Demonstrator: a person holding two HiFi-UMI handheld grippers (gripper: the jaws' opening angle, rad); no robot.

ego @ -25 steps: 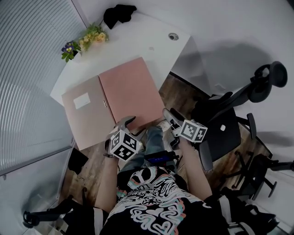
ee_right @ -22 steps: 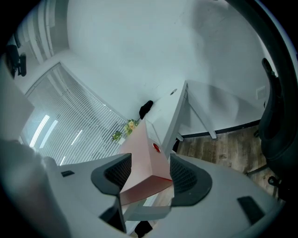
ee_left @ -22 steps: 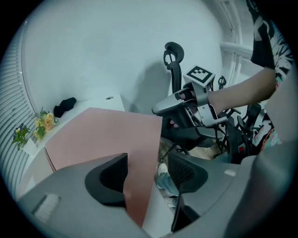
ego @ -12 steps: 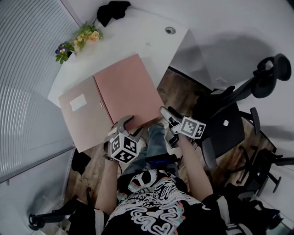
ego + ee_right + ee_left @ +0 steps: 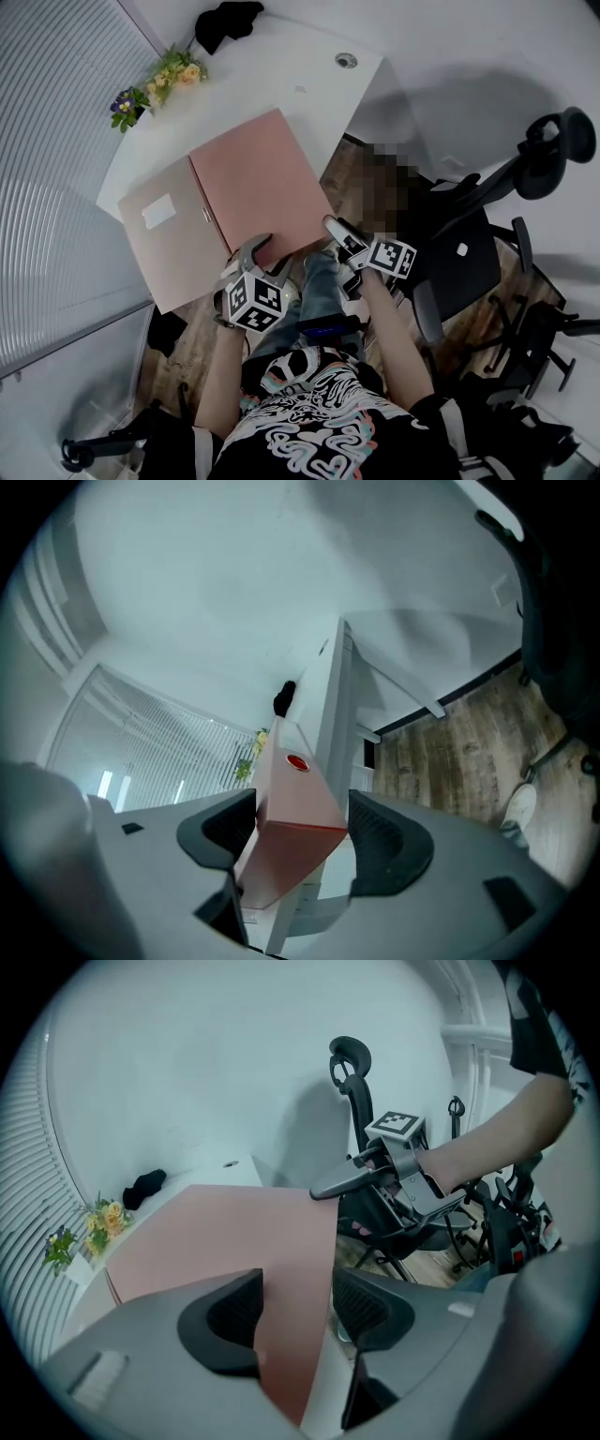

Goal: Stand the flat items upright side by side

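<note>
two pink files lie flat, side by side on the white worktop (image 5: 281, 75), touching along one long edge. the left file (image 5: 173, 248) has a white label (image 5: 157, 211) on its cover; the right file (image 5: 258, 183) is plain on top, and the right gripper view shows a red round spot (image 5: 296, 761) on its narrow side. their long axes run from the near edge away across the worktop.

the left gripper (image 5: 257, 246) straddles the right file's near edge, its fingers spread and just closing. the right gripper (image 5: 333, 228) has that file's near corner between spread fingers, just opening.
</note>
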